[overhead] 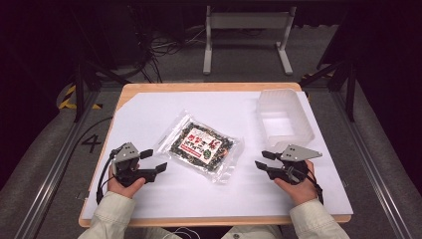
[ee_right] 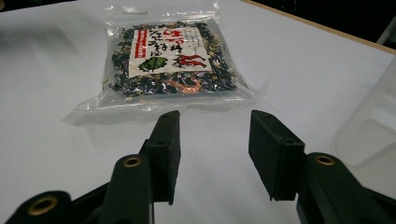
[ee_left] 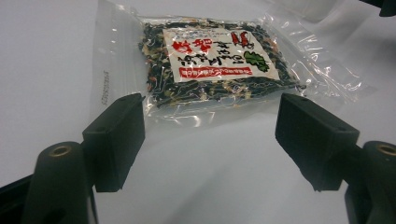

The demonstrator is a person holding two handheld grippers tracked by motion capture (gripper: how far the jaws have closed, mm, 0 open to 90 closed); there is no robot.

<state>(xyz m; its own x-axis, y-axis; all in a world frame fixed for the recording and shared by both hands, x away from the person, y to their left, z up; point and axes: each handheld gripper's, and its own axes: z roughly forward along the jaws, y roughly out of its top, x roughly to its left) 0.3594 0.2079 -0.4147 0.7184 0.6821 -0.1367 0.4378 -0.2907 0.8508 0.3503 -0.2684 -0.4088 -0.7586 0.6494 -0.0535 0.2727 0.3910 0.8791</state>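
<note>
Packet (overhead: 201,145) lies flat mid-table on white sheet (overhead: 149,107). Left gripper (overhead: 155,162) near its left edge, jaws wide, empty. Right gripper (overhead: 264,160) near its right edge, jaws apart, empty. Clear tub (overhead: 303,122) far right.

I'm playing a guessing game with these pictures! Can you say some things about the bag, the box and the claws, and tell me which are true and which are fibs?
1. The clear bag lies flat between the two claws. True.
2. The left claw squeezes the bag. False: it is open, touching nothing.
3. The plastic box holds the bag. False: the bag lies on the white sheet.
4. The right claw is open. True.
</note>
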